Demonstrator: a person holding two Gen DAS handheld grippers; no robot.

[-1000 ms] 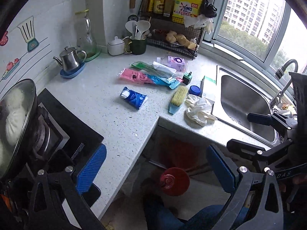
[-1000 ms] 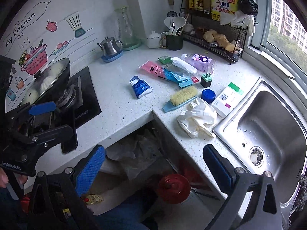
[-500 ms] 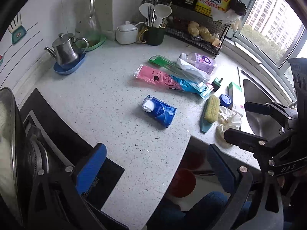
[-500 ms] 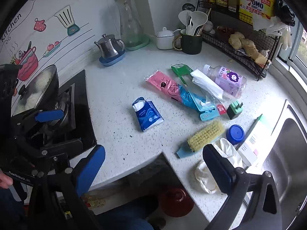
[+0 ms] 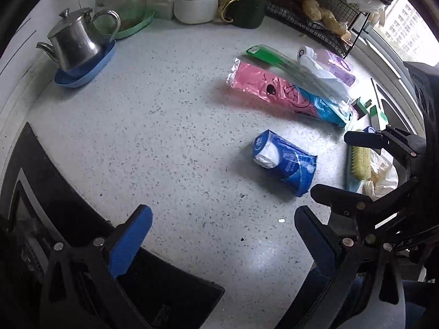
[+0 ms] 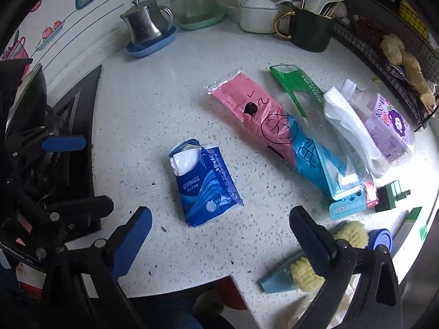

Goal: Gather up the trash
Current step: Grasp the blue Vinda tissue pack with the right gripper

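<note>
The tissue pack (image 6: 204, 185) lies flat on the speckled white counter (image 5: 153, 126), near its front edge and between the black stove (image 6: 79, 115) on the left and the row of wrappers on the right. It is a soft blue plastic packet, oblong, with glossy creases. In the right wrist view its long axis runs from upper left to lower right, and its torn end, where white tissue (image 6: 183, 160) bulges out, points up and left toward the stove. In the left wrist view the same open end (image 5: 267, 152) faces left.

Beside it, well apart, a long pink and blue plastic bag (image 6: 270, 128) lies on a similar slant, crinkled and shiny, with black marker scrawl. A clear sleeve with a green header (image 6: 297, 86) and folded white paper (image 6: 347, 120) overlap its right side, and a pale purple bottle (image 6: 387, 126) lies on its side next to them. A bristle brush (image 6: 304, 268) with a light blue back sits at the counter's near edge.

The right gripper (image 6: 219, 229) hovers just above the counter with its blue-padded fingers (image 6: 131, 242) spread wide and nothing between them, the pack just ahead of the gap. The left gripper (image 5: 223, 229) is likewise spread wide and empty, over bare counter, the pack ahead and to its right.

A steel teapot (image 5: 74, 41) on a blue saucer stands at the back.
</note>
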